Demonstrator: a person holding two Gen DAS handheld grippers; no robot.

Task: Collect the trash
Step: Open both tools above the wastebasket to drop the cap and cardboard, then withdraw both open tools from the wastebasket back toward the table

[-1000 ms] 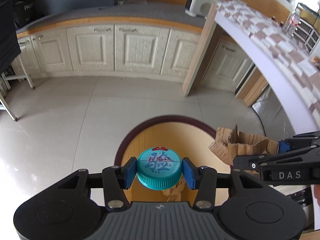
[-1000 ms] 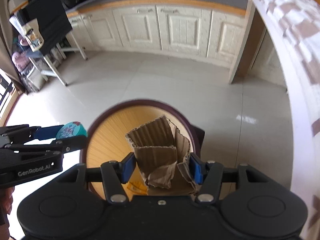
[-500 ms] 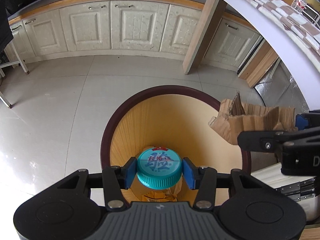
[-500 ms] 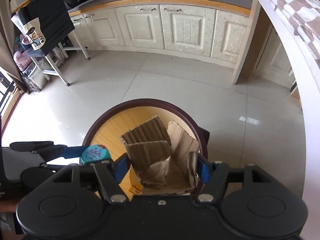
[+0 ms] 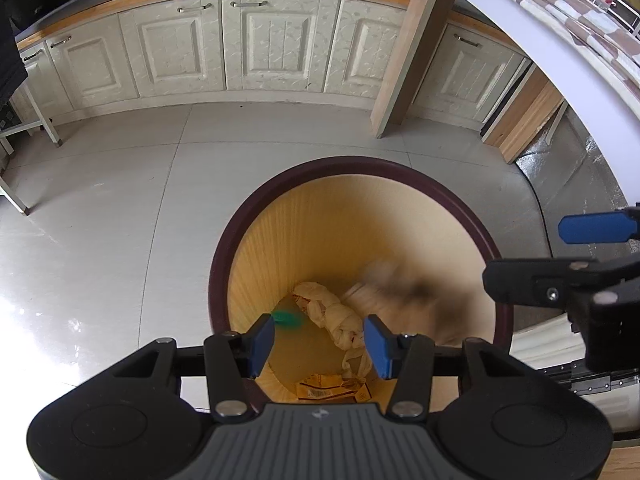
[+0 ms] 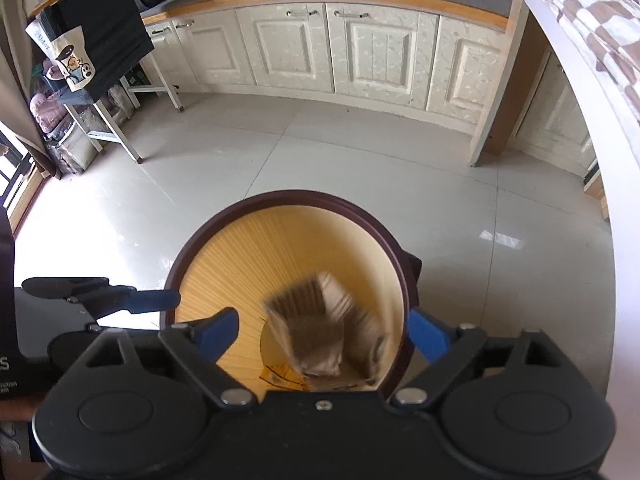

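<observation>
A round bin with a dark rim [image 5: 224,240] [image 6: 188,248] and a yellow inner wall stands on the floor below both grippers. My left gripper [image 5: 320,344] is open and empty above it. The teal cap [image 5: 286,319] is blurred, falling inside the bin. My right gripper [image 6: 322,334] is open and empty over the bin. The torn cardboard [image 6: 316,332] is blurred in mid-fall inside the bin; it also shows in the left wrist view [image 5: 404,292]. White crumpled paper [image 5: 332,312] and a yellow wrapper [image 5: 328,390] lie at the bottom.
Cream kitchen cabinets [image 5: 264,40] run along the back wall. A white counter with a checkered cloth [image 5: 560,12] curves on the right, with a wooden post [image 5: 404,60] under it. A rack with bags [image 6: 80,92] stands at the left. Grey tiled floor [image 6: 320,160] surrounds the bin.
Both grippers opened over the bin. The teal cap left the left gripper and the cardboard left the right gripper; both are dropping into the bin.
</observation>
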